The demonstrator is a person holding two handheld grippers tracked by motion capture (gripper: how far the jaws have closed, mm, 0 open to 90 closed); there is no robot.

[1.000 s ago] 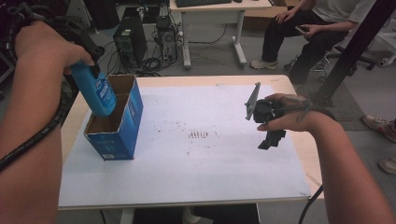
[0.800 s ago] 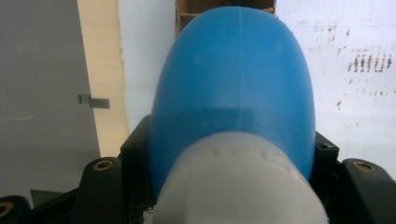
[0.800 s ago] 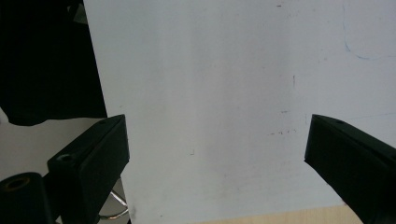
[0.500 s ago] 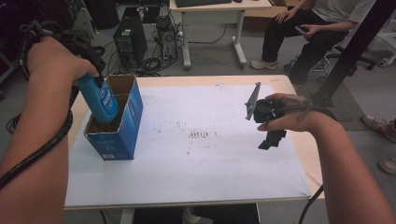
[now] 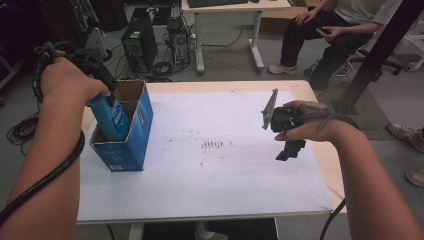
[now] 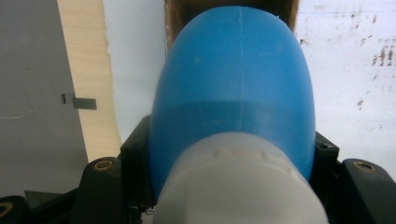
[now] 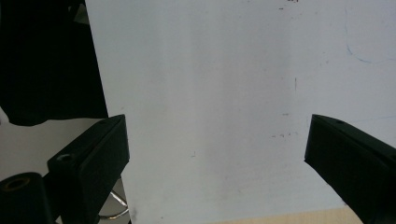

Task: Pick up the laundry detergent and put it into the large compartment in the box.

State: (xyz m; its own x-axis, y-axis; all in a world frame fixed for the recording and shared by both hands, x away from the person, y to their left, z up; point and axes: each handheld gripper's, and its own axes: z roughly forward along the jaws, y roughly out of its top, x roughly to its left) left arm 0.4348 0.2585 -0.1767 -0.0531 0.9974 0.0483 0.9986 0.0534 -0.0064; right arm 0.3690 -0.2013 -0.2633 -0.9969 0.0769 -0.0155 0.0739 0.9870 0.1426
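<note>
Gripping a blue plastic bottle [image 5: 111,116] with a white cap, the left gripper [image 5: 102,82] has its jaws clamped on either side of the bottle's shoulder, as the left gripper view shows, where the blue body [image 6: 233,88] bulges up between the black jaws and the white cap [image 6: 240,184] sits nearest the camera. In the high view the bottle stands tilted, its lower part already inside the open blue cardboard box [image 5: 131,131] at about nine o'clock on the white tabletop [image 5: 210,180], cap end up toward the hand. The box's brown inner walls show around the bottle, and its top flaps are open. At about three o'clock the right gripper [image 5: 288,149] hangs over the table, held in the person's right hand [image 5: 305,127], with a grey three-cornered plate [image 5: 269,108] standing up at its side. The right gripper view has its two black jaws spread wide apart with nothing between them, above bare white tabletop [image 7: 224,116] marked by faint scuffs. A seated person [image 5: 345,25] shows beyond the table at one o'clock.
</note>
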